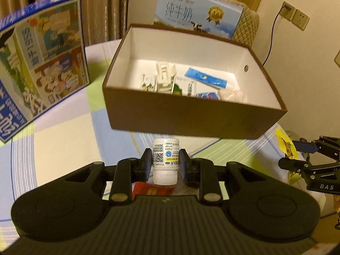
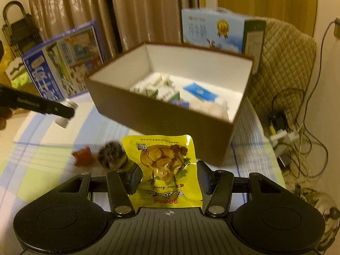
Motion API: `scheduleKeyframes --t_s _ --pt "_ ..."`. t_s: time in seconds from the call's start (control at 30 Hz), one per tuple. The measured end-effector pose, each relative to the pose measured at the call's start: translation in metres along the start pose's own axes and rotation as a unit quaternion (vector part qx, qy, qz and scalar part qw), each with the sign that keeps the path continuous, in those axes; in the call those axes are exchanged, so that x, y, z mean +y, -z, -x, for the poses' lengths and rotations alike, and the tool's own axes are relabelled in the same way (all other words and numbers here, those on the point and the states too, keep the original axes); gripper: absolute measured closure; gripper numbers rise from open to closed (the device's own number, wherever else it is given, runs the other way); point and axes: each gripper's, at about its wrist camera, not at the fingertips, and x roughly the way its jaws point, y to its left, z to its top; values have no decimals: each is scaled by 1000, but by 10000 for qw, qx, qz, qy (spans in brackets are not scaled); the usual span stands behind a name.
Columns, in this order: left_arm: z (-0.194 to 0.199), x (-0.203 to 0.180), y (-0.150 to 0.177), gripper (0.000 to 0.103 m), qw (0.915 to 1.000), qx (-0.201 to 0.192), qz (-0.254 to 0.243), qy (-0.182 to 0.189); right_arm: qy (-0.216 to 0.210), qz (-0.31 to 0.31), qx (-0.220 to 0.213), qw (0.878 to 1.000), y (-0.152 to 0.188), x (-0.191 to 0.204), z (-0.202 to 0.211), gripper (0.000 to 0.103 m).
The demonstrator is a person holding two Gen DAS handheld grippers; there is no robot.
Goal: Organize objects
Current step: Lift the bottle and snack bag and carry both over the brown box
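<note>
My left gripper [image 1: 165, 159] is shut on a small white pill bottle [image 1: 165, 155], held upside down just above the checked tablecloth [image 1: 63, 140]. Straight ahead stands a brown box [image 1: 191, 116] with a white inside, holding several small cartons and packets. My right gripper [image 2: 170, 174] is shut on a yellow snack packet [image 2: 165, 163], short of the brown box [image 2: 161, 114]. In the left wrist view the right gripper [image 1: 291, 153] shows at the right edge with the yellow packet [image 1: 284, 142]. The right wrist view has the left gripper [image 2: 68, 112] and bottle [image 2: 63, 121] at far left.
A small red packet [image 2: 82, 156] and a dark fuzzy object [image 2: 110, 154] lie on the cloth in front of the box. A blue picture box [image 1: 42, 59] stands at left, a milk carton case [image 1: 197, 14] behind the box. A quilted chair [image 2: 284, 63] and cables [image 2: 297, 127] are right.
</note>
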Motion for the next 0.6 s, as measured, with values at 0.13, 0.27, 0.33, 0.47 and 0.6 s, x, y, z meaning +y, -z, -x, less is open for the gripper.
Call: scheduleKeyframes --t_s 0.13,0.27,0.33,0.47,0.6 --pt "2 -8 -15 81 9999 -106 -104 20 -92 73 -246 9996 -22 0 7 52" --pt "1 -16 -34 81 9995 -237 -175 59 -147 148 -461 9987 -46 -2 9 52" --pt "-1 -20 -43 81 9993 -281 -238 61 -138 215 -573 9980 -60 -4 7 52" --pt "-6 -27 -62 81 9989 -352 -310 50 -120 330 -755 9965 -85 -9 3 52" --pt "-14 -33 -81 81 9986 -388 -350 65 -82 373 -829 9958 -106 -17 -10 52"
